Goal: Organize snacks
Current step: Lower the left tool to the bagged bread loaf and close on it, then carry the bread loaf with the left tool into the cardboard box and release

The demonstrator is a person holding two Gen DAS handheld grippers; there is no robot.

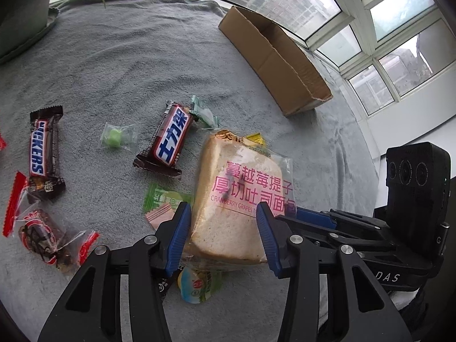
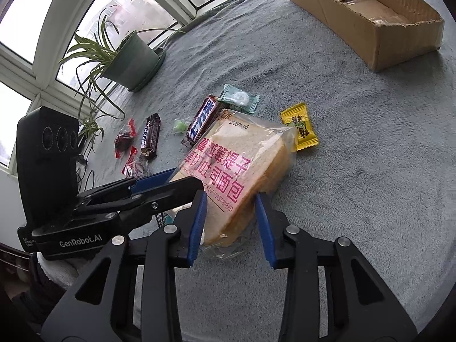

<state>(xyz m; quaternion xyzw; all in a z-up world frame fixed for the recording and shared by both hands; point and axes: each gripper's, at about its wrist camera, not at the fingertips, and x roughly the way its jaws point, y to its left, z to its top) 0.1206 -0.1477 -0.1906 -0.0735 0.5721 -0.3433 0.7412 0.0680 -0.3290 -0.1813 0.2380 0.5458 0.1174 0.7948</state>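
A bagged slice of toast bread (image 1: 236,199) with pink print is lifted off the grey blanket. My left gripper (image 1: 223,211) and my right gripper (image 2: 230,202) each clamp it from opposite sides; the bread also shows in the right wrist view (image 2: 239,171). An open cardboard box (image 1: 273,57) stands at the far right of the blanket; it also shows in the right wrist view (image 2: 364,14) and looks empty. Two Snickers bars (image 1: 171,139) (image 1: 44,154), a green candy (image 1: 116,138), a yellow candy (image 2: 299,125) and several other wrapped snacks lie scattered.
A potted plant (image 2: 128,59) stands at the window side of the blanket. Windows run along the far edge. A red-wrapped snack (image 1: 45,236) and a green wafer pack (image 1: 162,202) lie near my left fingers. A round snack (image 1: 196,285) lies under the bread.
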